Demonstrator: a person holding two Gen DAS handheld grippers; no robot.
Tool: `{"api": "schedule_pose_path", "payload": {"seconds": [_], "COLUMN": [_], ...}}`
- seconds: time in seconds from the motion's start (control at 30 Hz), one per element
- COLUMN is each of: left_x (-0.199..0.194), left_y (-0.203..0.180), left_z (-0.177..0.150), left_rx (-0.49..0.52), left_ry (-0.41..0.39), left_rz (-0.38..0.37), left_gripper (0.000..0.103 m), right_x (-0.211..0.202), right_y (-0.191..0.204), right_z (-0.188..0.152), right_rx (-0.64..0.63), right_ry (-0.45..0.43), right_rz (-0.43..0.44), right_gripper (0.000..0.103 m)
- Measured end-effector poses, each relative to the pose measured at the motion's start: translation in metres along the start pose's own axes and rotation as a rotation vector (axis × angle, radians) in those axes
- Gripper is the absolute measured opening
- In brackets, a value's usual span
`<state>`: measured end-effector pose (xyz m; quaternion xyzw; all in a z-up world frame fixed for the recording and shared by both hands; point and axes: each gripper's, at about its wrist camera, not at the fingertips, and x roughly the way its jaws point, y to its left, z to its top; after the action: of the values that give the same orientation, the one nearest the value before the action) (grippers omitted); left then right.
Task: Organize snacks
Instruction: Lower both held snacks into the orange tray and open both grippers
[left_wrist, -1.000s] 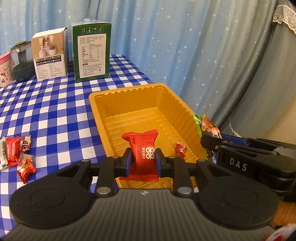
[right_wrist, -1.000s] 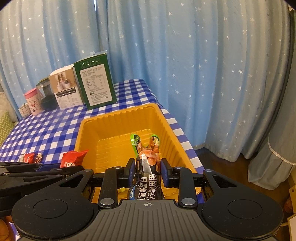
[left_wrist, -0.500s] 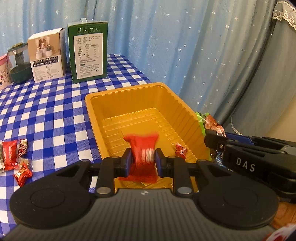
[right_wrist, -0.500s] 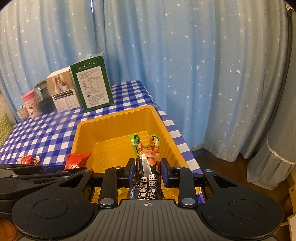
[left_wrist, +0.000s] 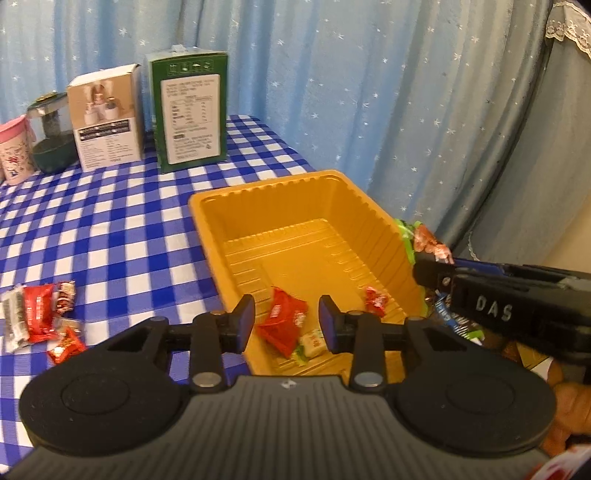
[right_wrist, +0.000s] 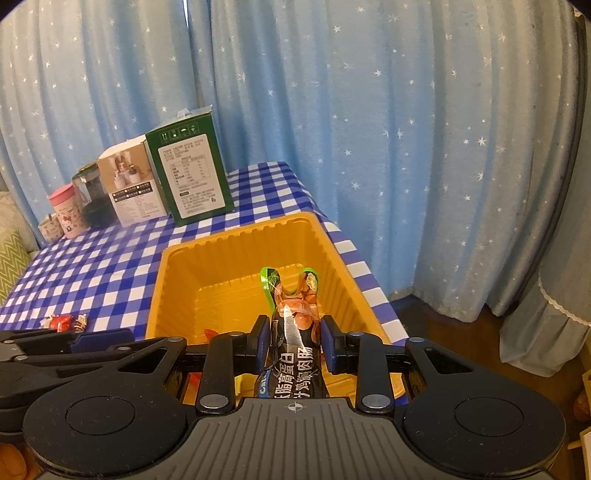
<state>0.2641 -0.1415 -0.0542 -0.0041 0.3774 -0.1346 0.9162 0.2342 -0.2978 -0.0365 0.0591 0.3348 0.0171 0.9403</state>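
Note:
A yellow plastic tray (left_wrist: 306, 199) (right_wrist: 236, 251) sits on the blue checked tablecloth. My left gripper (left_wrist: 287, 324) hovers over its near end, jaws opening with nothing pressed between them. The red snack packet (left_wrist: 282, 321) lies loose on the tray floor below, beside a small white candy (left_wrist: 313, 341) and a small red candy (left_wrist: 375, 301). My right gripper (right_wrist: 294, 345) is shut on a black and green sausage packet (right_wrist: 293, 332), held over the tray's near right side. Loose red candies (left_wrist: 40, 314) lie on the cloth to the left.
At the far end of the table stand a green box (left_wrist: 188, 114), a white box (left_wrist: 107, 118), a dark jar (left_wrist: 51, 140) and a pink cup (left_wrist: 13, 151). Blue starred curtains hang behind. The table edge drops off right of the tray.
My left gripper's jaws have parted and the red packet has dropped from them onto the tray floor. The right gripper keeps still with the sausage packet.

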Motion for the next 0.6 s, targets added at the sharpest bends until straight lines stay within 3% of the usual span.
{"api": "schedule_pose_path", "payload": {"seconds": [0.33, 0.37, 0.4, 0.47, 0.6], "left_x": [-0.019, -0.021, -0.024, -0.029, -0.037], "left_y": [0.043, 0.046, 0.048, 0.053, 0.059], "left_z": [-0.017, -0.019, -0.022, -0.026, -0.035], "left_rx": [-0.074, -0.08, -0.087, -0.103, -0.115], "left_ry": [0.001, 0.0, -0.001, -0.002, 0.001], "left_rz": [0.068, 0.07, 0.069, 0.073, 0.078], "left_gripper": [0.04, 0.041, 0.044, 0.045, 0.046], "right_x": [0.008, 0.009, 0.01, 0.008, 0.0], "right_y": [0.006, 0.006, 0.005, 0.002, -0.003], "right_z": [0.01, 0.011, 0.012, 0.01, 0.0], "right_rx": [0.037, 0.045, 0.054, 0.079, 0.108], "right_ry": [-0.04, -0.037, -0.029, -0.028, -0.018], "right_rz": [0.061, 0.069, 0.073, 0.081, 0.068], "right_gripper": [0.03, 0.035, 0.05, 0.061, 0.061]}}
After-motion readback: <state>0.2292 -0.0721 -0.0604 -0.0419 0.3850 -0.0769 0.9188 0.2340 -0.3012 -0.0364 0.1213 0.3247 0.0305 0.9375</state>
